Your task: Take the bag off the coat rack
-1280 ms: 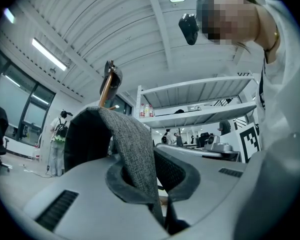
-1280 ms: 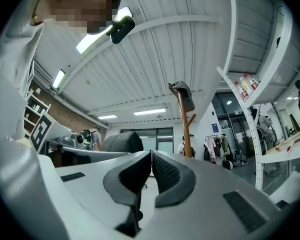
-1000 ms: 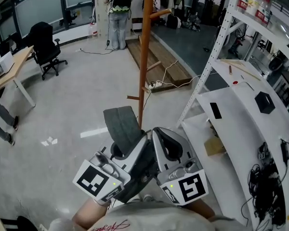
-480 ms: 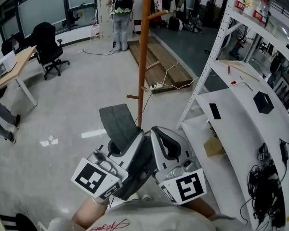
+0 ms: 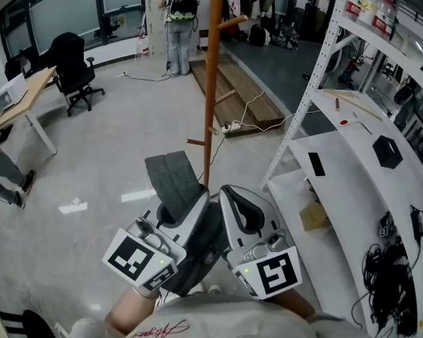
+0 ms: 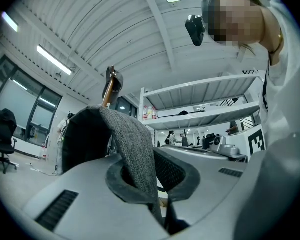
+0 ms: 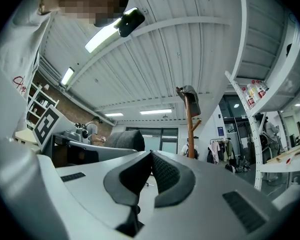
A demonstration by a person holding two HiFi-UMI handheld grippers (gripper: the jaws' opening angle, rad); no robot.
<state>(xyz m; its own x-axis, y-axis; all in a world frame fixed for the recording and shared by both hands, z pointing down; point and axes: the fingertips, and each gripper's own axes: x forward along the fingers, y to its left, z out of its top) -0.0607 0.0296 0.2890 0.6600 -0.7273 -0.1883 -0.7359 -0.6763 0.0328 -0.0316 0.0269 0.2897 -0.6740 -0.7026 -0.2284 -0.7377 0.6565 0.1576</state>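
Observation:
The wooden coat rack (image 5: 211, 69) stands on the floor ahead of me, and its top shows in the left gripper view (image 6: 110, 85) and the right gripper view (image 7: 189, 115). Both grippers are held low, close to my chest and side by side. My left gripper (image 5: 185, 207) is shut on a grey felt bag (image 5: 172, 177), of which a flat piece sticks up out of the jaws. In the left gripper view the felt (image 6: 131, 145) folds over between the pads. My right gripper (image 5: 230, 197) is shut with nothing between its pads (image 7: 165, 174).
White metal shelving (image 5: 317, 62) and a white curved table (image 5: 345, 153) with black items stand at the right. Wooden planks and cables (image 5: 236, 101) lie beyond the rack. A person with a backpack (image 5: 179, 13) stands far back; an office chair (image 5: 70, 65) and a desk (image 5: 25, 104) are at the left.
Almost nothing differs: the grippers and the felt bag have shifted a touch to the left in the head view. The left grip is unchanged.

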